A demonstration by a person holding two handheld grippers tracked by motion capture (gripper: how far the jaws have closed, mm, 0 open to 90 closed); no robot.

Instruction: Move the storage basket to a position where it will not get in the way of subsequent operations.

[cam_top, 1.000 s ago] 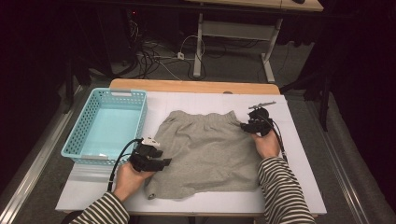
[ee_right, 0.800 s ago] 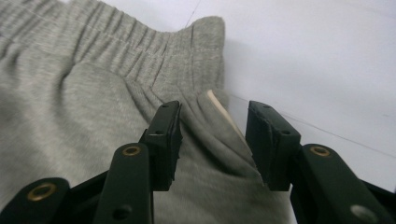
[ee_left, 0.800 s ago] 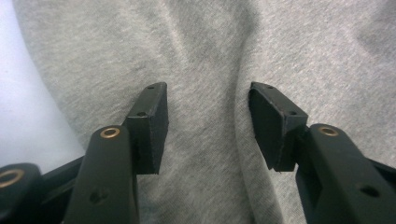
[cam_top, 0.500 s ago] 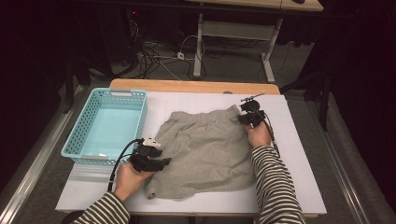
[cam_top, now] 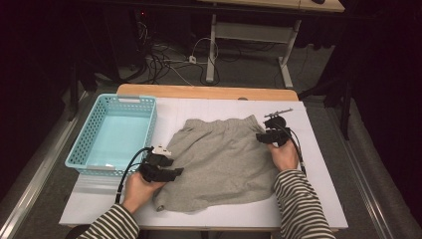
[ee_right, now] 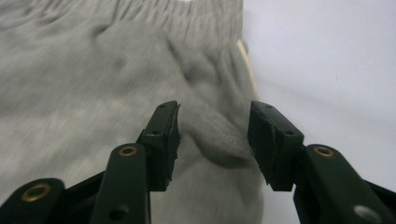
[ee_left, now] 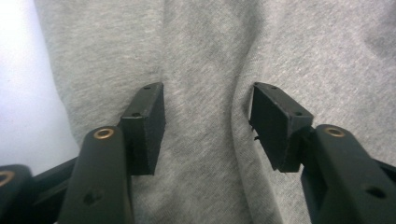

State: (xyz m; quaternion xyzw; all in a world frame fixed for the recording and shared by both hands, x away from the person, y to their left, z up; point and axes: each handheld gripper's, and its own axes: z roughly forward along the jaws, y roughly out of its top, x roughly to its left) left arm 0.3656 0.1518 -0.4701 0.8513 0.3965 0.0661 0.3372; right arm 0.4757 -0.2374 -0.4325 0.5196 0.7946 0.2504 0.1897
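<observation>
Left gripper [ee_left: 208, 121] spread wide, jaws hovering close over flat grey cloth, nothing pinched; a soft crease runs up beside the far jaw. Right gripper [ee_right: 214, 135] also spread, a raised fold of the garment's edge sitting between the jaws, not clamped; whether the pads touch the fold cannot be told. Both sit at the grey shorts [cam_top: 224, 162]: left gripper [cam_top: 161, 167] at the near-left side by the leg hem, right gripper [cam_top: 271, 133] at the far-right corner by the gathered waistband [ee_right: 187, 14]. Around them: turquoise basket [cam_top: 82, 147] standing just left of the shorts, close to the left gripper, its near rim beside the left hand [cam_top: 139, 186]; black cable looping from the left gripper toward the basket's near corner; a thin dark tool-like object [cam_top: 278, 113] just beyond the right gripper, too small to identify. Shorts lie spread mostly flat at the middle of the white table [cam_top: 323, 199], waistband away from the person, leg hems toward the near edge. Bare white surface open to the right of the shorts and in a narrow strip along the near edge; a wooden strip [cam_top: 206, 92] bounds the far side; left side taken up by the basket
</observation>
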